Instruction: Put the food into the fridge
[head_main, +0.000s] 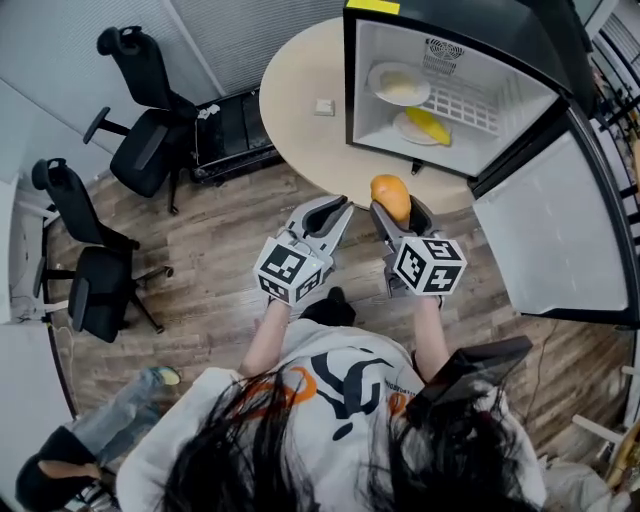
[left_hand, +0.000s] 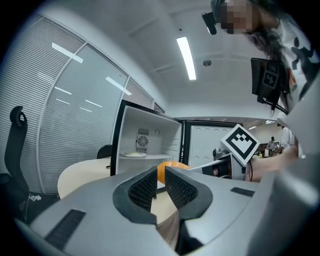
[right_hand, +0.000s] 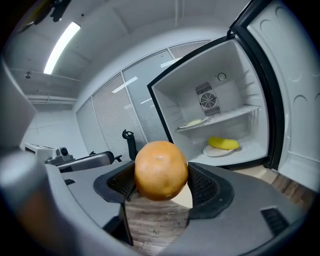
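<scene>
An orange (head_main: 391, 196) (right_hand: 161, 170) is clamped between the jaws of my right gripper (head_main: 393, 212) (right_hand: 162, 184), held in front of the open mini fridge (head_main: 452, 95) (right_hand: 220, 125). Inside the fridge, a plate with pale food (head_main: 398, 84) (right_hand: 194, 122) rests on the wire shelf, and a plate with a yellow item (head_main: 428, 126) (right_hand: 223, 144) lies on the floor below. My left gripper (head_main: 325, 215) (left_hand: 158, 186) hovers beside the right one, jaws nearly together with nothing between them. The orange (left_hand: 172, 166) shows just beyond its fingertips.
The fridge stands on a round beige table (head_main: 305, 110) with its door (head_main: 555, 230) swung open to the right. Two black office chairs (head_main: 145, 130) (head_main: 90, 270) stand on the wooden floor at left. A small white item (head_main: 324, 107) lies on the tabletop.
</scene>
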